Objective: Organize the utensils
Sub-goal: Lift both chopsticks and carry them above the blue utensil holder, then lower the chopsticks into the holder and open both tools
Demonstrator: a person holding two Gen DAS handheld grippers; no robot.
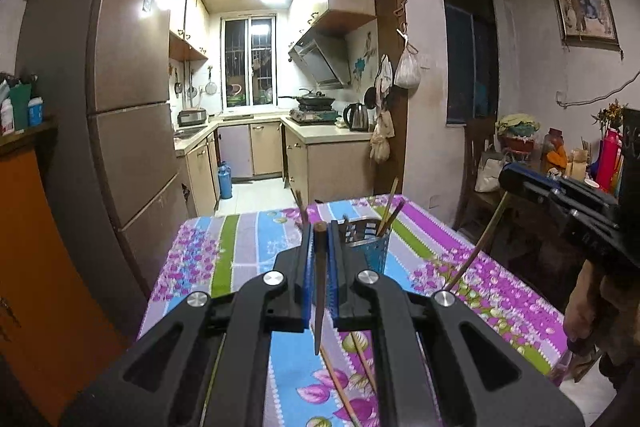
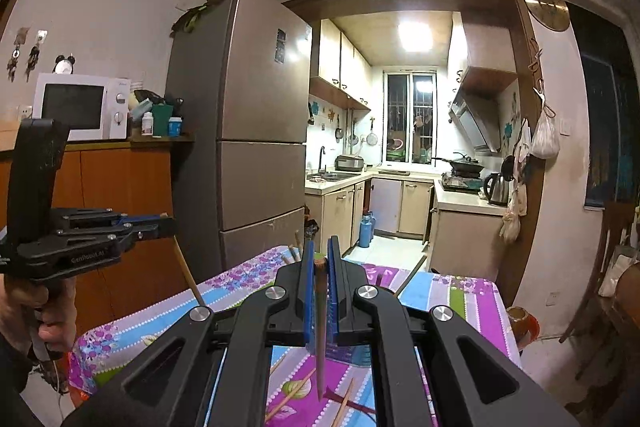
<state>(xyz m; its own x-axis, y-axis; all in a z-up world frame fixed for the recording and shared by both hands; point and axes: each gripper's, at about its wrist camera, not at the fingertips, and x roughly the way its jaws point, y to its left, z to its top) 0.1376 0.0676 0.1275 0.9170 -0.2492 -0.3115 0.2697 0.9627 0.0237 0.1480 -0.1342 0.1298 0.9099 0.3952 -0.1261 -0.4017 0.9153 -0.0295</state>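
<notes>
My left gripper is shut on a dark brown chopstick that hangs point-down between its blue pads, above the flowered tablecloth. Just beyond it to the right stands a blue mesh utensil holder with a few chopsticks in it. My right gripper is likewise shut on a brown chopstick held upright; the holder is mostly hidden beneath its fingers. Each gripper shows in the other's view: the right gripper with its slanting chopstick, and the left gripper with its chopstick. Loose chopsticks lie on the near cloth.
A tall brown fridge stands left of the table, and an orange cabinet carries a microwave. A wooden chair and a cluttered side table with a red thermos stand at the right. The kitchen doorway lies beyond the table's far edge.
</notes>
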